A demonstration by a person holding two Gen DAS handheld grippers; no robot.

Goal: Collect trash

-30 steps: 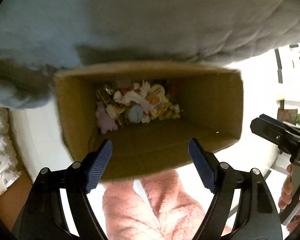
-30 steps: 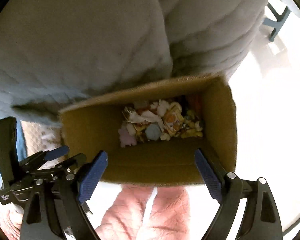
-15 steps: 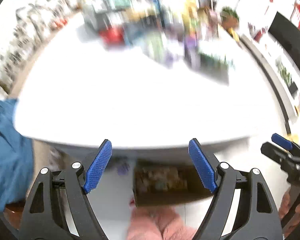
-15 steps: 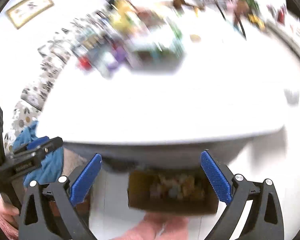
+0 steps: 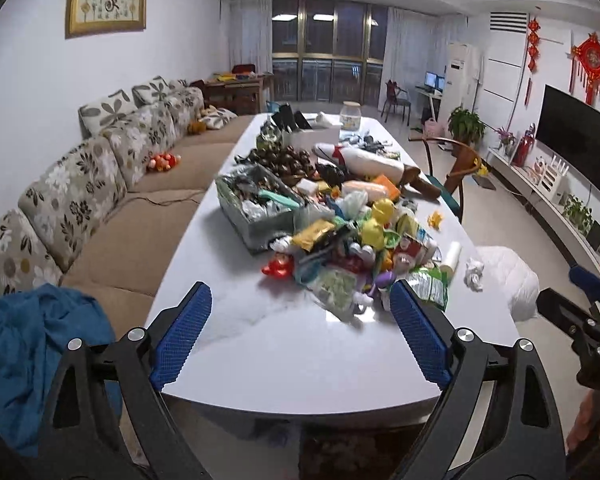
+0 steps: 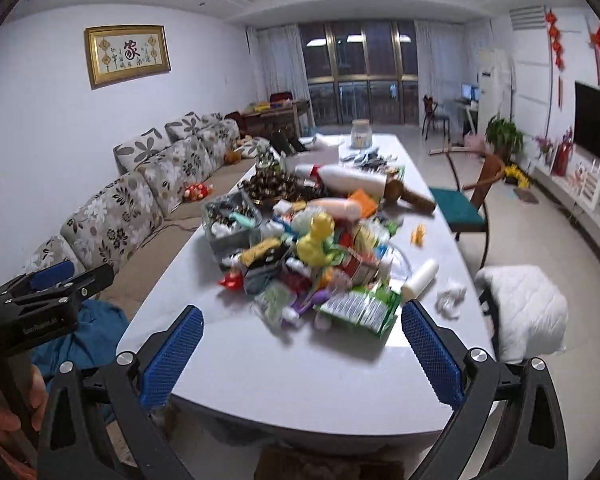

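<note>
Crinkled trash heap (image 5: 352,248), glossy table (image 5: 300,344)

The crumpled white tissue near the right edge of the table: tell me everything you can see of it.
The tissue is a small white wad of soft, thin paper, crushed into irregular folds. It lies by itself on the bare white table, close to the right edge and apart from the trash pile. A white roll lies just to its left, not touching it. Nothing holds it; both tools hang open, short of it.
</note>
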